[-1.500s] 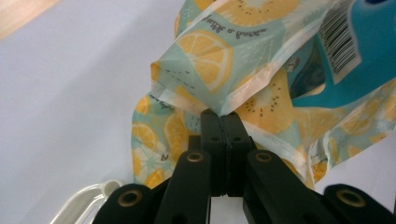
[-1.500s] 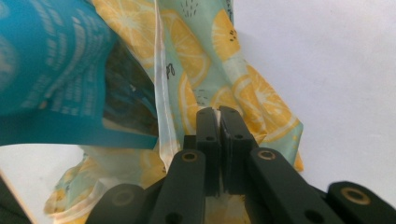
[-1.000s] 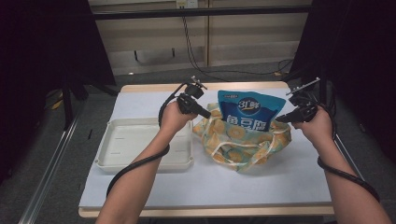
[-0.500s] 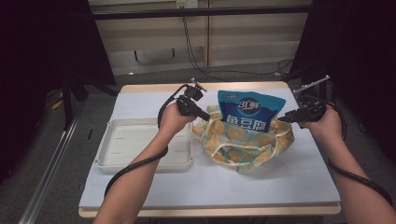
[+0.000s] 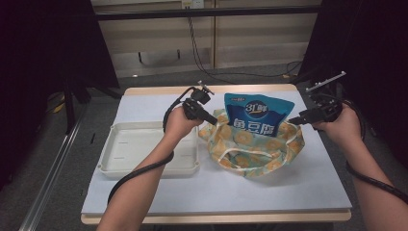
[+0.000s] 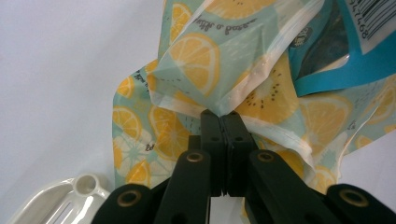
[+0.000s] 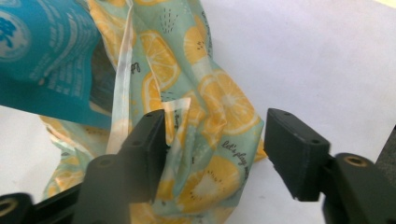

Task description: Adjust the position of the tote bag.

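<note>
Two grippers: we work a bag mid-desk, pouch inside.
Left gripper: fingers clenched on bag's rim.
Right gripper: fingers just opened, cloth loose between.
Advice: we keep left steady.

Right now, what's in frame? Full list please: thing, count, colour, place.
fabric bag: 1, mint with orange-slice print, mid-table, mouth open.
snack pouch: 1, blue with white lettering, standing in the bag.
tray: 1, cream, left of the bag.
table: 1, pale sheet over a wooden top.
left gripper: 1, black, jaws clamped on the bag's left rim.
right gripper: 1, black, jaws have just been opening, the bag's right edge loose between them.
forearms: 2, entering from the bottom edge.
</note>
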`<act>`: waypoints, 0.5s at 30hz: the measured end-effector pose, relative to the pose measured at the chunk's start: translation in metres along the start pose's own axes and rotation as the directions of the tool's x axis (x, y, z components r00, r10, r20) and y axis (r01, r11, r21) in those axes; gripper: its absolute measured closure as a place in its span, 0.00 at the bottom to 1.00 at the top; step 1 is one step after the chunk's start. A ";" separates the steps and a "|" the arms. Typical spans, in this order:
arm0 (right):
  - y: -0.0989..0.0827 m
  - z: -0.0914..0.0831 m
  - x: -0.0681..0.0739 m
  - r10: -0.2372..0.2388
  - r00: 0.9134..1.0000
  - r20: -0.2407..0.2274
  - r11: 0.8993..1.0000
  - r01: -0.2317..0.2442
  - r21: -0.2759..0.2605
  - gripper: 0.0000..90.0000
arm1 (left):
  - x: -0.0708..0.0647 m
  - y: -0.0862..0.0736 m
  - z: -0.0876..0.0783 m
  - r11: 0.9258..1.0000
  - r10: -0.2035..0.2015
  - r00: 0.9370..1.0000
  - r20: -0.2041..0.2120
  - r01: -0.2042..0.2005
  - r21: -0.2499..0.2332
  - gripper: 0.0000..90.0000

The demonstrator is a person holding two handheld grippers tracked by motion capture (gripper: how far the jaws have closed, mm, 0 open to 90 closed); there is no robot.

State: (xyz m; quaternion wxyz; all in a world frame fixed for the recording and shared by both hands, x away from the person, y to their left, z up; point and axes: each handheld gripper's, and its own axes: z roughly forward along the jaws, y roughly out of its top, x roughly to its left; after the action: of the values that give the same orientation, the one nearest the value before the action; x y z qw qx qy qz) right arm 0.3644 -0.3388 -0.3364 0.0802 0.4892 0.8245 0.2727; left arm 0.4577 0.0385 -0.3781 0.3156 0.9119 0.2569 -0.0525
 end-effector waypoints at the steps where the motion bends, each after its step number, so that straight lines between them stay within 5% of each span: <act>1: 0.001 -0.002 0.001 0.002 1.000 0.008 1.000 -0.002 0.009 0.36 | 0.000 0.000 0.000 1.000 0.000 1.000 0.004 0.000 -0.001 0.99; 15: 0.004 -0.012 0.011 -0.007 1.000 0.016 1.000 0.007 0.007 0.23 | -0.003 0.000 -0.001 1.000 -0.004 1.000 -0.011 0.004 -0.010 0.99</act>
State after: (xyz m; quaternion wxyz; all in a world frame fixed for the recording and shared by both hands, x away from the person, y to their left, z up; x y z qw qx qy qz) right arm 0.3571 -0.3328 -0.3229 0.0859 0.4886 0.8266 0.2657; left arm 0.4550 0.0381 -0.3765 0.3188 0.9100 0.2609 -0.0467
